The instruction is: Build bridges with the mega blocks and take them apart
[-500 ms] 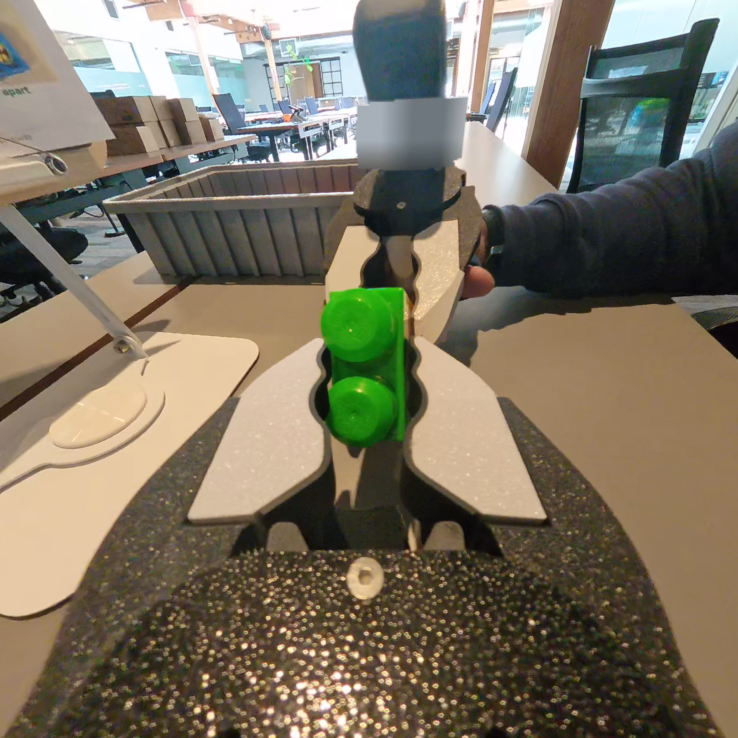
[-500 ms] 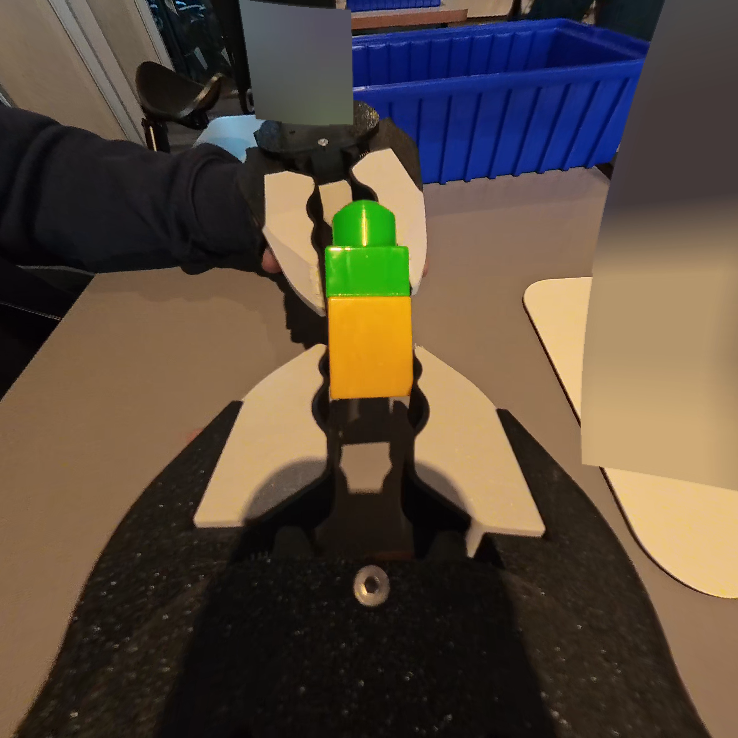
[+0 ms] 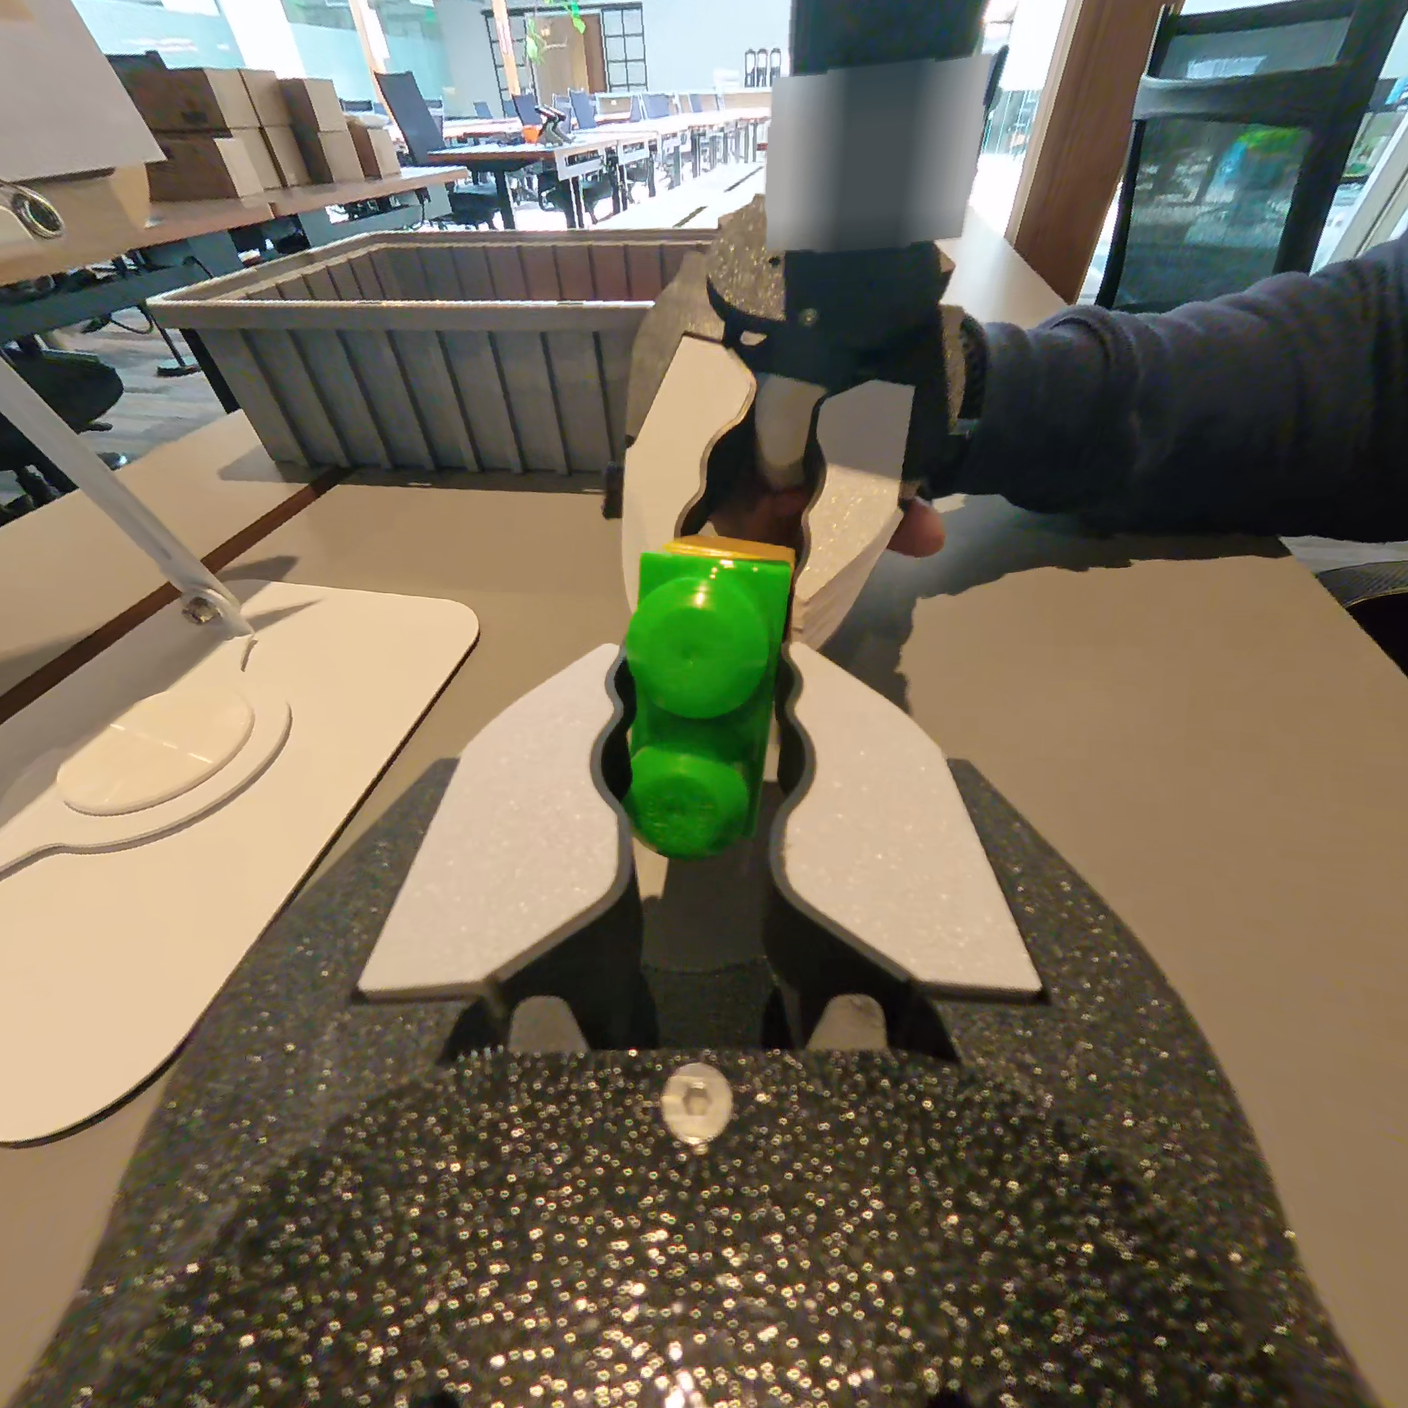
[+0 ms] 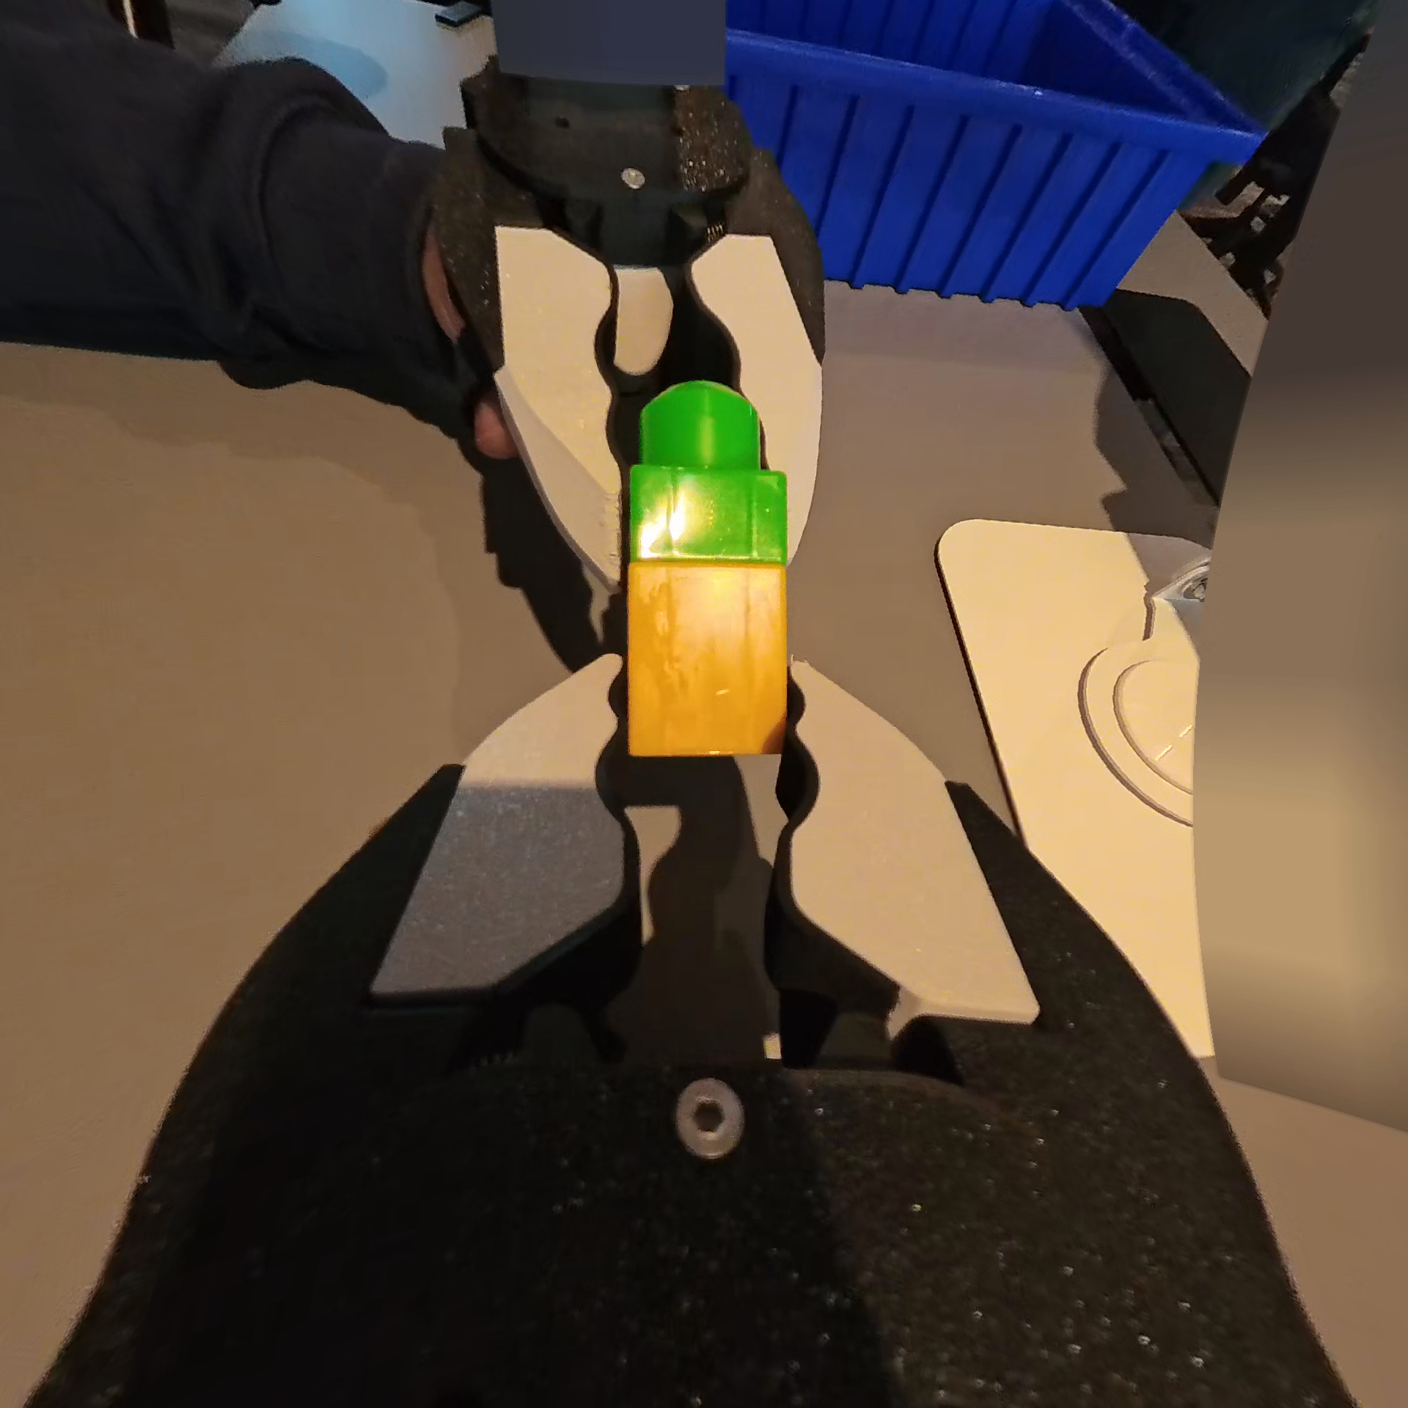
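Observation:
A green two-stud block (image 3: 697, 724) is joined to a yellow block (image 4: 705, 670), and both are held in the air above the table. In the left wrist view my left gripper (image 3: 701, 686) is shut on the green block, studs facing the camera. A strip of the yellow block (image 3: 731, 548) shows behind it, in the facing right gripper (image 3: 724, 564). In the right wrist view my right gripper (image 4: 705, 674) is shut on the yellow block. The green block (image 4: 708, 510) sits on its far end, inside the left gripper (image 4: 705, 533).
A grey ribbed bin (image 3: 427, 381) stands at the back of the beige table (image 3: 1105, 762). A white stand base (image 3: 190, 762) lies to the left; it also shows in the right wrist view (image 4: 1067, 724). A blue bin (image 4: 952, 152) is behind. Dark sleeves (image 3: 1181, 404) hold both grippers. The grippers are tip to tip, or close to it.
Both grippers have tipped slightly while still gripping. A strip of the yellow block now shows above the green one in the left wrist view. The blocks stay joined.

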{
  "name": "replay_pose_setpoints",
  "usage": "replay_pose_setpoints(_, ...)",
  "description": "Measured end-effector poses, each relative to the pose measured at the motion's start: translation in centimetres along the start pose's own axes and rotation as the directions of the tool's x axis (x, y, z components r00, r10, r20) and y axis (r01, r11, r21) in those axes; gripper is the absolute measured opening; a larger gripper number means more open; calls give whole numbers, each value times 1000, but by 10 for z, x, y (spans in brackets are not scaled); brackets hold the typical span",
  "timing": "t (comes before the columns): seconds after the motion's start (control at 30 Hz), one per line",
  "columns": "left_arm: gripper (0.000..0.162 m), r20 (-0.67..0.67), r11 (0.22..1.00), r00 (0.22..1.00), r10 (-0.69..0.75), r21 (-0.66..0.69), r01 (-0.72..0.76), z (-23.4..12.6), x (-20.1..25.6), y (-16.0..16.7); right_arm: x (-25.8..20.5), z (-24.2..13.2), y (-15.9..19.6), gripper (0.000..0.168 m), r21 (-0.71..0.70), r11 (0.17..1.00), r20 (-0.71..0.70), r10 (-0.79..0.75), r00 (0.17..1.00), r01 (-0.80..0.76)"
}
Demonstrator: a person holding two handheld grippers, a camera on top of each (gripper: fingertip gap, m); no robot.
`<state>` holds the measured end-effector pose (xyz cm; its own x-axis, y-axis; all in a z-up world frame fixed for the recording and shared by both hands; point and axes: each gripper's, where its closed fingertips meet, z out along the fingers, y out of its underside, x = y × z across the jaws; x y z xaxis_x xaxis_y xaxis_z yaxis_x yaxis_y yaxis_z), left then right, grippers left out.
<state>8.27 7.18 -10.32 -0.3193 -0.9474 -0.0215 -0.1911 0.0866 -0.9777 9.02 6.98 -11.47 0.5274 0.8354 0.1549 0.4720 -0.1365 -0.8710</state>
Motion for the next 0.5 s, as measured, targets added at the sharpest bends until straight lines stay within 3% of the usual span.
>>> replay_pose_setpoints(0.1, 34, -31, 998, 999, -27, 58, 29, -2, 3, -8, -4, -2, -6, 36, 61, 993, 75, 93, 993, -98)
replay_pose_setpoints(0.37, 34, -50, 998, 999, -6, 63, 9, -2, 7, -9, -12, -4, -6, 36, 75, 962, 223, 239, 945, -261)
replay_pose_setpoints(0.5, 34, -42, 998, 999, -11, 54, 13, -2, 5, -7, -10, -3, -4, 36, 67, 975, 178, 198, 964, -213)
